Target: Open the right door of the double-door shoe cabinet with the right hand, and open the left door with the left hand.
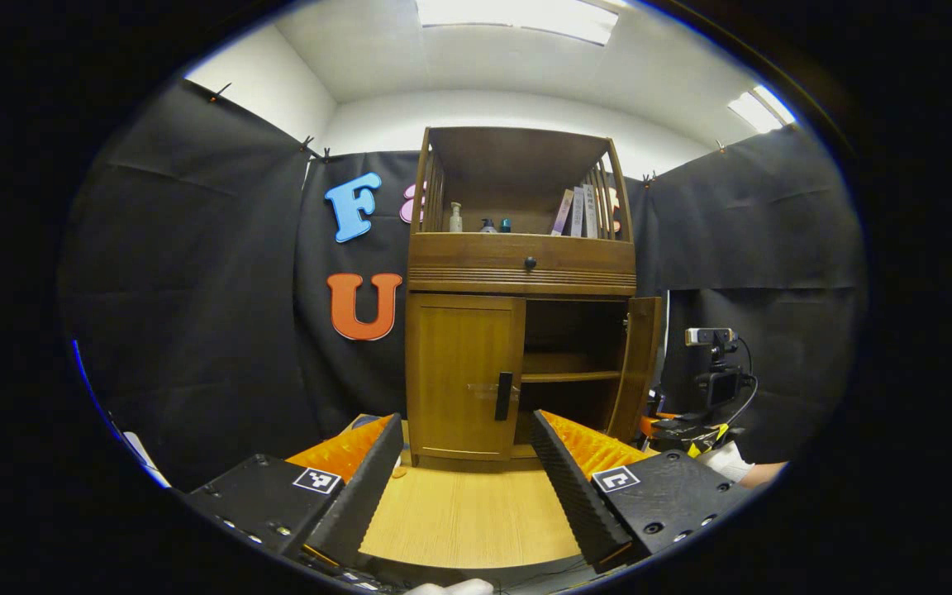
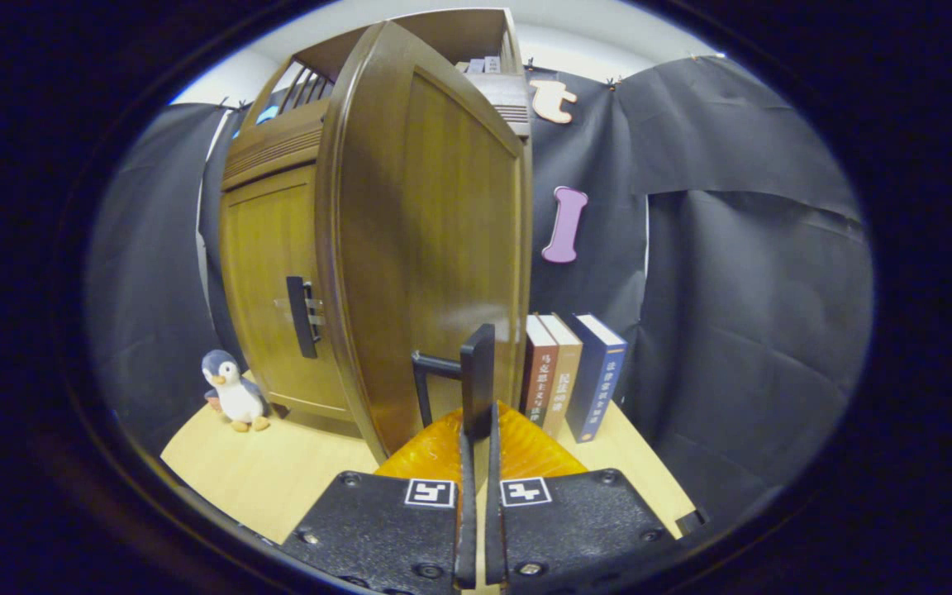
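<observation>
The wooden shoe cabinet [image 1: 517, 273] stands on a light table. Its left door [image 1: 459, 372] is closed, and the black handle [image 1: 504, 395] sits at the door's inner edge. My left gripper [image 1: 466, 434] is open in front of that door, a short way off, with nothing between its fingers. The right door [image 2: 435, 240] has swung wide open, and in the left gripper view the right door [image 1: 641, 368] stands edge-on beside the bare shelves. My right gripper [image 2: 476, 430] is shut on the right door's black handle [image 2: 478, 364]. The closed left door's handle [image 2: 302, 316] shows behind.
A toy penguin [image 2: 232, 390] stands on the table [image 2: 278, 471] left of the cabinet. Three upright books [image 2: 571, 372] stand right of the open door. A camera on a stand [image 1: 716, 364] and a hand in a white sleeve [image 1: 732, 459] are at the right.
</observation>
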Available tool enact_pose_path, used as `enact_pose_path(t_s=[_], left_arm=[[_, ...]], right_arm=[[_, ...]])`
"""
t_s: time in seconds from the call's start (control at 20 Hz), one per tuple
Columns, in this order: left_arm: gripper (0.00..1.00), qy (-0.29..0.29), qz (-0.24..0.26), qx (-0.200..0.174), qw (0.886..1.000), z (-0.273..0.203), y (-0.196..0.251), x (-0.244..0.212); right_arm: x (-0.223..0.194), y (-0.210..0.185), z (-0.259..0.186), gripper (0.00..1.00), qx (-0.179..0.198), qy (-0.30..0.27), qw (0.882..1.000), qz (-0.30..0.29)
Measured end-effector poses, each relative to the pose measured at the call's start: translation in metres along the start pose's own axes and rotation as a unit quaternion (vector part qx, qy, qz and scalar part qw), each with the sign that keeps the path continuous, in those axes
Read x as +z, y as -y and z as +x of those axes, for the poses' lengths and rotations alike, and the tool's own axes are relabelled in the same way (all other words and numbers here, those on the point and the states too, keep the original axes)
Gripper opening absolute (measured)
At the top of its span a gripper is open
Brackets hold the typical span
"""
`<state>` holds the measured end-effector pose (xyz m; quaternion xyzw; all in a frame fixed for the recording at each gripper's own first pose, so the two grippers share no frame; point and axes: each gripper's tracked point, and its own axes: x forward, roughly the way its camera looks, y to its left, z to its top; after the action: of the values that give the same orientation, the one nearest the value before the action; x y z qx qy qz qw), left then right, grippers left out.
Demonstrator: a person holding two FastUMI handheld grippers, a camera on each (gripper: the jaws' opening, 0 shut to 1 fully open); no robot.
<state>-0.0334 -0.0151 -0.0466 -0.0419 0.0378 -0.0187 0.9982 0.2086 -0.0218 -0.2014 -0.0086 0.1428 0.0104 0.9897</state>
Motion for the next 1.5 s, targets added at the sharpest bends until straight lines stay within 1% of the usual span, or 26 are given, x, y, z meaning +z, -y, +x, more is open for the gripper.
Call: enact_pose_path(t_s=[0.15,0.3,0.65,0.85,1.05,1.2,1.25,1.3,1.35,1.4,1.45,1.5], left_arm=[[0.94,0.003,0.001,-0.01,1.0,0.004,0.019,0.003],[0.94,0.006,0.006,-0.009,1.0,0.012,0.038,0.007],[0.94,-0.003,-0.008,0.016,1.0,0.013,0.1,0.005],[0.94,-0.002,-0.005,0.041,0.999,0.016,0.127,0.006],[0.94,0.001,0.002,0.064,0.998,0.014,0.148,0.007],[0.94,0.004,0.005,0.079,0.997,0.009,0.159,0.008],[0.94,0.005,0.007,0.085,0.996,0.008,0.161,0.008],[0.94,0.006,0.01,0.09,0.996,0.008,0.164,0.008],[0.94,0.005,0.012,0.094,0.996,0.009,0.165,0.007],[0.94,0.005,0.014,0.096,0.995,0.009,0.164,0.006],[0.94,0.004,0.016,0.097,0.995,0.011,0.162,0.005],[0.94,0.003,0.016,0.095,0.995,0.012,0.16,0.004]], right_arm=[[0.001,0.028,-0.002,0.04,-0.007,0.003,1.0,0.006],[0.005,0.052,0.001,0.04,0.008,0.006,1.0,0.006],[0.008,0.084,0.007,0.04,0.074,0.005,0.997,-0.009],[0.01,0.101,0.01,0.03,0.114,0.005,0.993,-0.018],[0.011,0.105,0.012,0.04,0.155,0.007,0.987,-0.046],[0.01,0.106,0.011,0.04,0.172,0.002,0.984,-0.042],[0.012,0.106,0.005,0.04,0.177,-0.001,0.984,-0.038],[0.012,0.106,0.002,0.05,0.179,-0.004,0.983,-0.035],[0.013,0.109,-0.003,0.09,0.176,-0.002,0.984,-0.034],[0.016,0.113,-0.008,0.11,0.173,0.004,0.984,-0.034],[0.017,0.119,-0.014,0.19,0.165,0.009,0.986,-0.036],[0.019,0.125,-0.02,0.24,0.156,0.013,0.987,-0.039]])
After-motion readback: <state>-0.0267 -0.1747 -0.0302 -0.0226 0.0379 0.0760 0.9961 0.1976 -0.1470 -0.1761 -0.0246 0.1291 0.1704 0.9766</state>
